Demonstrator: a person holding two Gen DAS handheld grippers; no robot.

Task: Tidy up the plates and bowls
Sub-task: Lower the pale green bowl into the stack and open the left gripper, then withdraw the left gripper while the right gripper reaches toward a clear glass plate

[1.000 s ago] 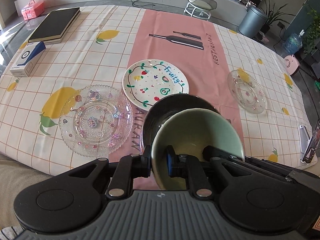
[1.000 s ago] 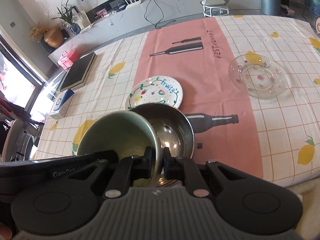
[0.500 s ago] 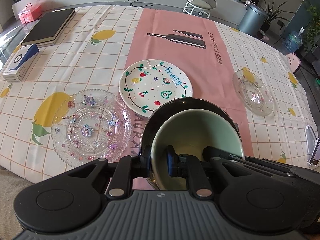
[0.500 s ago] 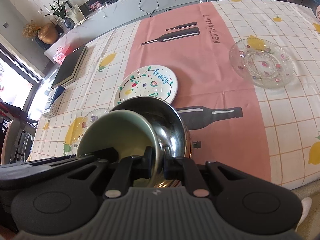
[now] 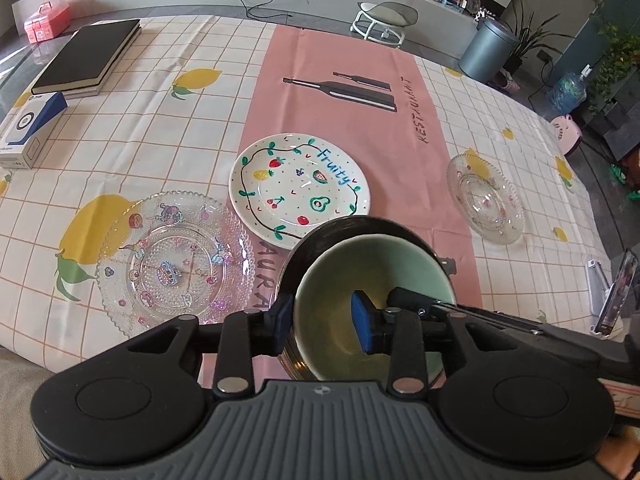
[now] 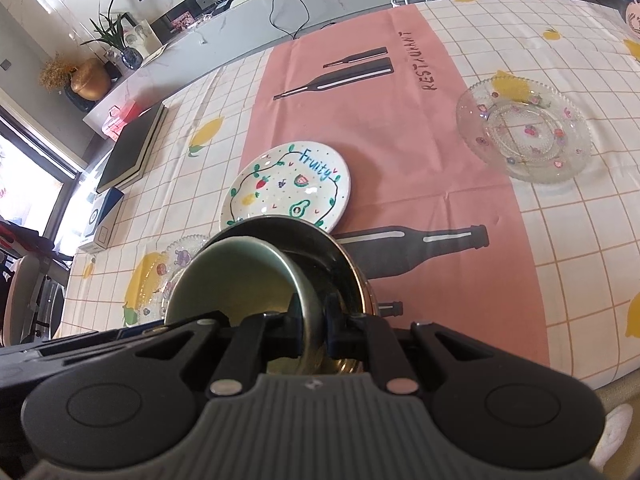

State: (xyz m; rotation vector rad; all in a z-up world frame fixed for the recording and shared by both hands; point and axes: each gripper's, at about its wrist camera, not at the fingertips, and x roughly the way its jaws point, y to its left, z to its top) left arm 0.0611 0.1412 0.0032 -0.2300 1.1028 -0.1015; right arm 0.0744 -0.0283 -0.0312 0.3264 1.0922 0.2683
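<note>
Resting green bowl [image 5: 372, 276] between left tool [image 5: 324, 318] pads

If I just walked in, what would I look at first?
Probably the green bowl sitting inside a shiny metal bowl, right at the near edge of the table. The right tool pinches the metal rim, and the left tool has just let go of the green one. Just behind sits the Fruity plate.

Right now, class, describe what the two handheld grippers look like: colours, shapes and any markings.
Both look alike. The left gripper has a ribbed grey body with a small round logo, black arms with round caps and silver pivot pins, and blue pads on its fingers. The right gripper shows the same grey ribbing, black arms and silver pins.
</note>
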